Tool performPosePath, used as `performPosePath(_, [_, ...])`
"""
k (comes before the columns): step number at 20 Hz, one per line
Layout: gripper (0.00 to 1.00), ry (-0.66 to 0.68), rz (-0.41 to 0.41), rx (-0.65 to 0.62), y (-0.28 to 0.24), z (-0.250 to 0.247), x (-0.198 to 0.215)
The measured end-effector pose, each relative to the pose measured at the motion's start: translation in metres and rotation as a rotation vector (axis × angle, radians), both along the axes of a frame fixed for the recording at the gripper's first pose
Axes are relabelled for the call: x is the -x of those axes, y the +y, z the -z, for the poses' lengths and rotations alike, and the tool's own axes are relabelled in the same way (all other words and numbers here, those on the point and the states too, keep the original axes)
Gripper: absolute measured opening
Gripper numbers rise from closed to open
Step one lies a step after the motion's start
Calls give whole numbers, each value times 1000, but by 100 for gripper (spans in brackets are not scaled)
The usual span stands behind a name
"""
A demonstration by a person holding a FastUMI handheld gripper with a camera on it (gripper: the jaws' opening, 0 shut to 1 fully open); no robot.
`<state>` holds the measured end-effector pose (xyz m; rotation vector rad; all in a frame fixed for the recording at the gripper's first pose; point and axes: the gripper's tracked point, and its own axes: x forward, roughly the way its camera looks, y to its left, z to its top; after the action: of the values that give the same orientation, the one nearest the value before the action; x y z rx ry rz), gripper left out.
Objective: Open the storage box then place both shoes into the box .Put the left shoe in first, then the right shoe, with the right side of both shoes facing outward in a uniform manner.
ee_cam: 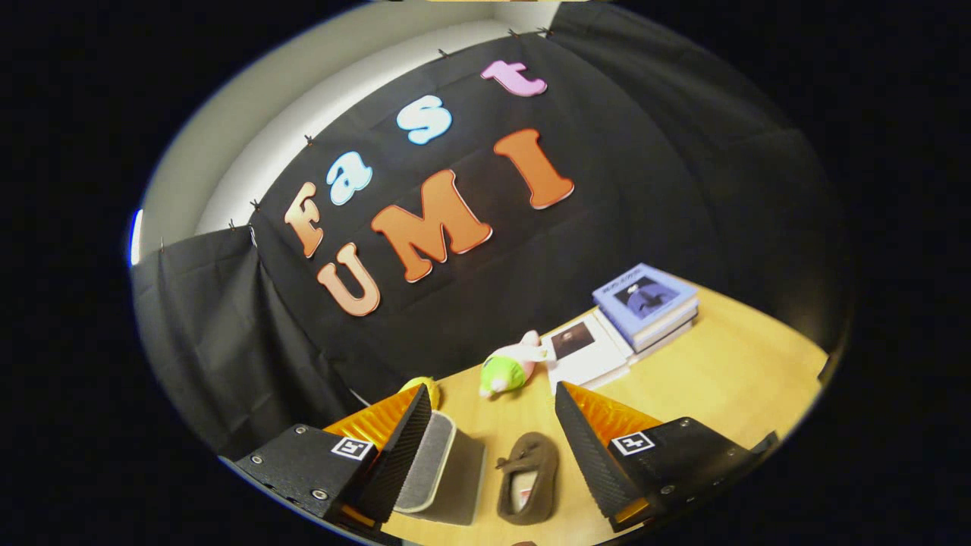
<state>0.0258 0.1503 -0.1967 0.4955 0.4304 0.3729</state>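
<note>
Spread wide and gripping nothing, the hand-held gripper (493, 447) is hovering over the desk (721, 379) with a brown shoe (529, 478) lying between its fingers and a grey storage box (444, 474) sitting just beside the left finger. A green-and-pink plush toy (507, 366) and stacked books (645, 303) are lying beyond them. Judging by this, the box-opening step is pending, calling for a reach toward the lid before any shoe.
</note>
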Motion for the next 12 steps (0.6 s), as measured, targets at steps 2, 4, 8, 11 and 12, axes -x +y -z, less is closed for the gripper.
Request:
performPosePath(2, [98,60,-54,-57,21,23,2])
performPosePath(4, [98,107,-126,-110,47,44,7])
performPosePath(8, [98,257,-224,-193,88,95,22])
performPosePath(11, [98,322,-297,-218,115,118,33])
performPosePath(12, [98,337,-323,-223,121,122,37])
